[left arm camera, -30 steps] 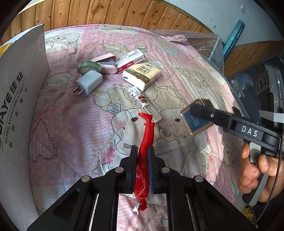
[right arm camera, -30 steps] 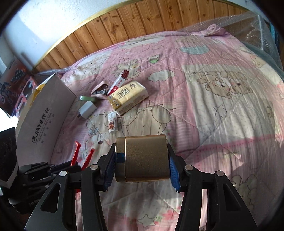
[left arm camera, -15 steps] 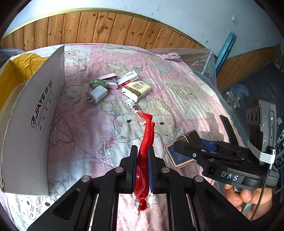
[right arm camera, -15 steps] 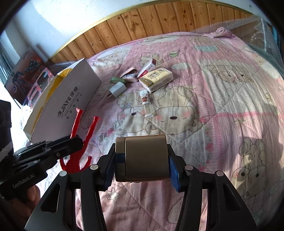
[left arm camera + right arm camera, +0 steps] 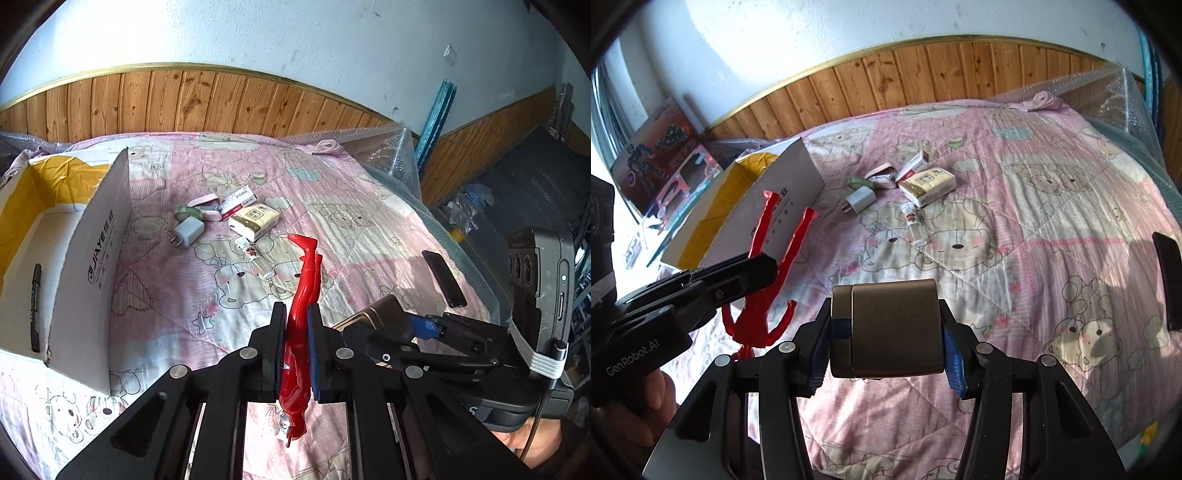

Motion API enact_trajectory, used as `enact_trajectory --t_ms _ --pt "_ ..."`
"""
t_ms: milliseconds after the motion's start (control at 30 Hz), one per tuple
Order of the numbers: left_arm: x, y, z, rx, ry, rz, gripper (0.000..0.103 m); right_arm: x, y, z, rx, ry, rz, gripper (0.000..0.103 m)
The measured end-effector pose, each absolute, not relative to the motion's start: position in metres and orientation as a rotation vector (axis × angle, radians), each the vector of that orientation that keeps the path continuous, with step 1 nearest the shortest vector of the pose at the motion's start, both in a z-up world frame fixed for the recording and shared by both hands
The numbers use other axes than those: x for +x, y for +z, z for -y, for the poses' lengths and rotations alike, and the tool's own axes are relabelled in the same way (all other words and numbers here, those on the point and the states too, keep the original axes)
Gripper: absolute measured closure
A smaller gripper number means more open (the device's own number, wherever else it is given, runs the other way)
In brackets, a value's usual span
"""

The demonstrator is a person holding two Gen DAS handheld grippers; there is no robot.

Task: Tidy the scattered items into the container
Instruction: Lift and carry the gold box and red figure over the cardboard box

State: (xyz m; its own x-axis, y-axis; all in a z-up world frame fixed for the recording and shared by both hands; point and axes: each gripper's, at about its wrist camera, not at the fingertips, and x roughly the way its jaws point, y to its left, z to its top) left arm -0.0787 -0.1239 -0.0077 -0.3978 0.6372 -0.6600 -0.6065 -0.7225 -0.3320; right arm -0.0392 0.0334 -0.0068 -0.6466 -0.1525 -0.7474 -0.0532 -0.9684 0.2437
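Observation:
My left gripper (image 5: 296,345) is shut on a red plastic figure (image 5: 303,291), held above the pink quilt with its legs pointing away. The right wrist view shows the same red figure (image 5: 764,288) at the left. My right gripper (image 5: 886,328) is shut on a bronze metal box (image 5: 890,328), which also shows low at the right as the bronze box (image 5: 376,317). The open cardboard box (image 5: 92,266) stands at the left with a black marker (image 5: 36,306) inside. Several items lie scattered further off: a white charger (image 5: 188,233), a tissue pack (image 5: 253,221), a green tape roll (image 5: 186,211), a small tube (image 5: 255,256).
A black phone (image 5: 443,278) lies near the bed's right edge. A wooden panel wall (image 5: 207,103) runs behind the bed, and bubble wrap (image 5: 388,151) covers its far right corner. A person's hand (image 5: 661,391) holds the left gripper. Toy boxes (image 5: 657,155) stand at the left.
Both grippers have lifted and pulled back from the quilt, still holding the figure and the bronze box. The cardboard box's inside and the wall have come into view.

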Motion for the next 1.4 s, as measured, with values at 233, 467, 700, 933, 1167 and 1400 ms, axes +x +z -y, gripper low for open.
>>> enact_trajectory --t_ms 233,467,700,933,1167,1400 --pt "-0.070 0.013 0.161 -0.978 2.191 0.116 0.092 -0.030 0.011 0.005 1.245 -2.764 0.297 0.049" --pt "-0.070 0.031 0.204 -0.923 2.241 0.197 0.092 -0.030 0.029 0.044 1.208 -2.742 0.210 0.049" --pt "-0.080 0.045 0.240 -0.884 2.270 0.277 0.092 -0.038 0.044 0.074 1.183 -2.732 0.149 0.049" --pt "-0.097 0.050 0.270 -0.862 2.315 0.321 0.092 -0.055 0.050 0.098 1.175 -2.690 0.105 0.049" --pt "-0.120 0.038 0.310 -0.904 2.377 0.404 0.092 -0.082 0.049 0.125 1.179 -2.609 0.084 0.049" --pt "-0.151 0.029 0.337 -0.959 2.435 0.421 0.092 -0.119 0.059 0.150 1.140 -2.558 0.069 0.049"
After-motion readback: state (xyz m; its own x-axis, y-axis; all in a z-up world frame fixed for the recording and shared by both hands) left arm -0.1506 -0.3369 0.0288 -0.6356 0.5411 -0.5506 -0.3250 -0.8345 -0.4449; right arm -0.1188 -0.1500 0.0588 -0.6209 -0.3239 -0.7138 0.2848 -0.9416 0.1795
